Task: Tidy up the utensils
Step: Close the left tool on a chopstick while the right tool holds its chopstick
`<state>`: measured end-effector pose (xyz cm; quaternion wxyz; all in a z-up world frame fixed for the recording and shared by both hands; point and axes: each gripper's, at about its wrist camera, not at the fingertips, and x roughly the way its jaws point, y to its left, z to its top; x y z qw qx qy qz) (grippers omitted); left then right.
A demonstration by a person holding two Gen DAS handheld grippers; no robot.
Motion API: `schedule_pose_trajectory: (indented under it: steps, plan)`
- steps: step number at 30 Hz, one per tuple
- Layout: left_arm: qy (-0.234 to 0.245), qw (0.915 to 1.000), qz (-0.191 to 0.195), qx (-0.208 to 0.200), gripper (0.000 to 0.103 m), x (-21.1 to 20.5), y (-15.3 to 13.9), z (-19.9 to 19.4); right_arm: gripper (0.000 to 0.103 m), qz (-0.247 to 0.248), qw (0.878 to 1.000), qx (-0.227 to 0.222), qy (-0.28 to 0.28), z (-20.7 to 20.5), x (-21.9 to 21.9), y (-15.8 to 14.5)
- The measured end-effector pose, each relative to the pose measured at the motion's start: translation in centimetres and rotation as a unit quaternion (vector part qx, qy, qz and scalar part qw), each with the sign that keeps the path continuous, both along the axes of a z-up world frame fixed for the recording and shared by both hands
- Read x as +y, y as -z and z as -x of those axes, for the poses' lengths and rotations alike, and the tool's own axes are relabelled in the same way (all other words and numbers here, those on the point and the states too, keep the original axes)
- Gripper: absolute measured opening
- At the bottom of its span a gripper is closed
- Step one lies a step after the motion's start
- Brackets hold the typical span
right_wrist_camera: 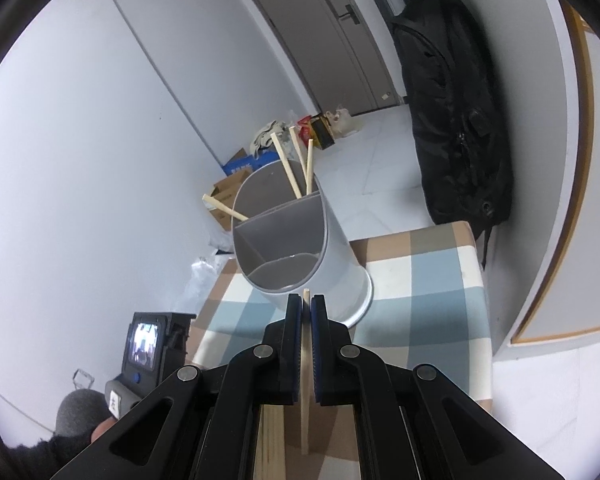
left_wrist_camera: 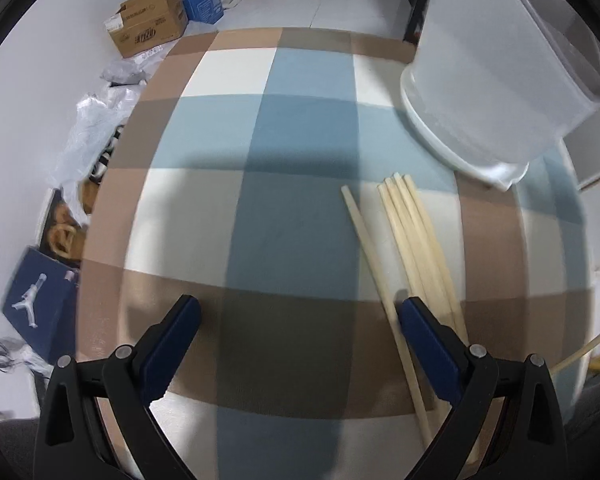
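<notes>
Right wrist view: the right claw (right_wrist_camera: 307,306) is clenched on a single chopstick (right_wrist_camera: 305,364), its tip just before the grey divided holder (right_wrist_camera: 332,252) on the checked worktop (right_wrist_camera: 420,280), with four chopsticks (right_wrist_camera: 296,172) inside. The left claw (left_wrist_camera: 300,320) hangs spread, empty, beside loose chopsticks (left_wrist_camera: 416,240).

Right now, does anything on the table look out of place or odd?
Mostly the loose chopsticks lying on the checked tablecloth instead of in the grey utensil holder. One sits apart from the other four. The right tool grips another chopstick; the left tool is open.
</notes>
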<state>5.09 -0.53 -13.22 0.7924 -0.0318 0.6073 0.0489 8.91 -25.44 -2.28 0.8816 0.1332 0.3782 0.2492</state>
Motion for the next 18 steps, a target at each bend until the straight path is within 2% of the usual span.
schedule_pose_trajectory:
  steps: [7,11,14,16,17,18]
  plan:
    - [-0.008,0.9999,-0.001,0.007,0.097,0.0,0.1,-0.8,0.004,-0.007,1.000,-0.002,-0.007,0.3,-0.1,-0.2]
    - [0.001,1.0000,-0.005,0.004,0.086,-0.6,-0.1,-1.8,0.004,-0.011,1.000,-0.001,-0.009,0.4,0.0,-0.2]
    - [0.006,1.0000,-0.008,0.001,0.073,-1.1,-0.3,-2.6,0.004,-0.013,1.000,0.000,-0.008,0.4,-0.2,-0.2]
    - [0.010,0.9999,0.002,-0.001,0.052,-1.3,-0.4,-2.8,0.004,-0.015,1.000,0.000,-0.007,0.3,-0.3,-0.2]
    - [0.013,0.9999,0.006,-0.001,0.046,-1.3,-0.4,-2.8,0.004,-0.015,1.000,0.000,-0.006,0.3,-0.4,-0.2]
    - [0.018,0.9998,0.009,-0.004,0.030,-1.6,-0.6,-3.0,0.004,-0.015,1.000,0.000,-0.004,0.3,-0.5,-0.2]
